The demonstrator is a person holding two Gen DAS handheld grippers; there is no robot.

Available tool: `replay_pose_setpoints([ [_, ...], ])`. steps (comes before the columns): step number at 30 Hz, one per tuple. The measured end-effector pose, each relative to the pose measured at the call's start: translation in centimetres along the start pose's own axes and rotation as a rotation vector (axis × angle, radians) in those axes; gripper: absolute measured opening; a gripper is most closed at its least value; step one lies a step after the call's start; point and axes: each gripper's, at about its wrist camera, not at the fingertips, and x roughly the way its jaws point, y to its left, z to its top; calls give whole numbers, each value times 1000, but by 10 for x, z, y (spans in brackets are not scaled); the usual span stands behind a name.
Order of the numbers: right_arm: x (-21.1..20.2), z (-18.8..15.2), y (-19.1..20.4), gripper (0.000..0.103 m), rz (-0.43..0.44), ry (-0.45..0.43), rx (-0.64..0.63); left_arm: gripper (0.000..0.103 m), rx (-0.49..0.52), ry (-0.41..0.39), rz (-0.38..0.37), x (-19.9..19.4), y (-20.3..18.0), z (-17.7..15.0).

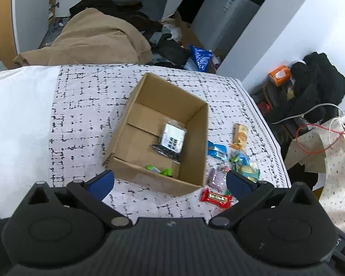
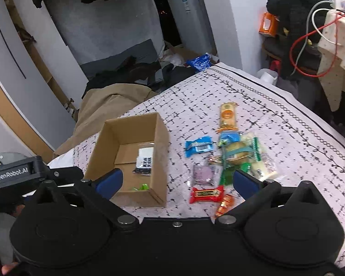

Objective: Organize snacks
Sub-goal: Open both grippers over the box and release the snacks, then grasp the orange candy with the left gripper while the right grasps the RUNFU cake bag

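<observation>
An open cardboard box [image 1: 195, 138] [image 2: 159, 151] stands on the patterned bed cover. Inside lie a black-and-white packet [image 1: 172, 138] [image 2: 144, 159] and a green snack [image 1: 163, 171] [image 2: 142, 186]. To its right lies a pile of snacks: a red bar [image 1: 216, 198] [image 2: 205, 193], a purple packet [image 1: 216, 178] [image 2: 202, 174], a blue packet [image 1: 216, 150] [image 2: 198, 146], an orange packet [image 1: 240, 135] [image 2: 228, 116]. My left gripper [image 1: 170, 185] is open and empty above the box's near edge. My right gripper [image 2: 177, 185] is open and empty, above the box's right corner and the red bar.
The bed cover [image 2: 276, 126] ends at the right, where a chair with black clothes [image 1: 315, 87], cables [image 2: 310, 36] and an orange tissue box [image 1: 279, 74] stand. A white pillow [image 1: 18, 119] lies left of the box. Clothes [image 1: 96, 36] clutter the floor beyond.
</observation>
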Motion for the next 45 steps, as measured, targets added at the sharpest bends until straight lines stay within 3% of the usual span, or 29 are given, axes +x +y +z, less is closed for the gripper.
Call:
replay_pose_setpoints([
  [12,-18,-7,-29,103,20,-20,-5,103,81,-14,-6,-9,-33,-18],
  [23,-20,-15,-63,103,48,-8,29,103,72,7,-7,-2,-47,-34],
  [36,2,-32,-115,102,46,19,133,103,94,99,35,30,-73,-54],
  [45,27,-39,-139,95,87,46,210,101,124,121,46,58,-91,-67],
])
